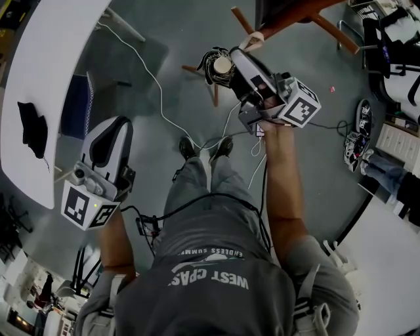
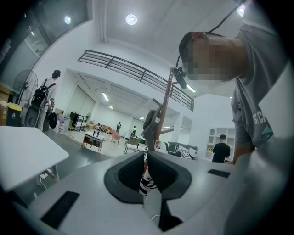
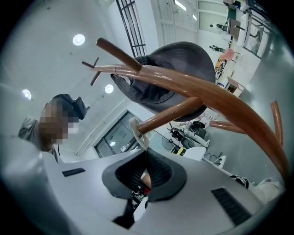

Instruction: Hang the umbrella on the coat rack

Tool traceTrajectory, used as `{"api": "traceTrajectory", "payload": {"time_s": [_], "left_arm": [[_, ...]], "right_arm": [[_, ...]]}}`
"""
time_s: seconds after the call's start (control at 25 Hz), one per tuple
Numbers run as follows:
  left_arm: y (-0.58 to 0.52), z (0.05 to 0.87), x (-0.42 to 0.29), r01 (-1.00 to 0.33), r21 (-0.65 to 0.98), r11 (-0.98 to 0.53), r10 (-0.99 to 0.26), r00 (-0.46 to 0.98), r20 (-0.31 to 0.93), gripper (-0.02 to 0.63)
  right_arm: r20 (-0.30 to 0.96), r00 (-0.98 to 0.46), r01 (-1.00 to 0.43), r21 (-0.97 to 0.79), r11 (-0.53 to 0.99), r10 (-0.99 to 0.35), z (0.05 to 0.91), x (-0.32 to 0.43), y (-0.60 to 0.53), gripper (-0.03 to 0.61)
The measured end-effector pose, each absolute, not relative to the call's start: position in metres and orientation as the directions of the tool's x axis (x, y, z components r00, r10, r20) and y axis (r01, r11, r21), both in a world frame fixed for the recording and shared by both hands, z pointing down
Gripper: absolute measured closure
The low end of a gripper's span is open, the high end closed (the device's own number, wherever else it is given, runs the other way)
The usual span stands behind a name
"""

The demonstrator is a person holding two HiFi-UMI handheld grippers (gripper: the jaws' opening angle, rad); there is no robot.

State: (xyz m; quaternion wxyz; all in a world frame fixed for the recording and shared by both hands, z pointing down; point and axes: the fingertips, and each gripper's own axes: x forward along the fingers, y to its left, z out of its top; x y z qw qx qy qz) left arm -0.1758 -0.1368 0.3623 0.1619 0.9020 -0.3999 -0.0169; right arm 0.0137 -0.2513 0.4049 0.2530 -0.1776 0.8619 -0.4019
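The wooden coat rack (image 1: 289,16) stands at the top of the head view, and a grey hat (image 3: 170,73) hangs on it. A folded dark umbrella (image 1: 215,65) with a tan round end hangs just below the rack's arms. Its cream strap (image 3: 137,130) is looped round a wooden peg (image 3: 177,112). My right gripper (image 3: 146,153) is shut on that strap right under the peg, and it shows raised beside the umbrella (image 1: 236,56). My left gripper (image 1: 115,125) hangs low by the person's left side, shut with nothing in it (image 2: 146,158).
A white table (image 1: 39,72) with a black item (image 1: 31,128) lies to the left, with a blue chair (image 1: 77,105) beside it. Cables (image 1: 157,92) trail over the grey floor. The person's shoes (image 1: 205,147) stand near the rack's base legs (image 1: 215,95). Clutter lines the right side (image 1: 384,131).
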Motion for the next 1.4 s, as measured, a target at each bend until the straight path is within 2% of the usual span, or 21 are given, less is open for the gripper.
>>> {"api": "traceTrajectory", "payload": {"time_s": [1.4], "left_arm": [[-0.143,0.370,-0.159,-0.688,0.334,-0.644,-0.700,0.706,0.104,0.577]], "right_arm": [[-0.290,-0.831,-0.093,-0.768,0.633,-0.474,0.400,0.021,-0.250,0.548]]}}
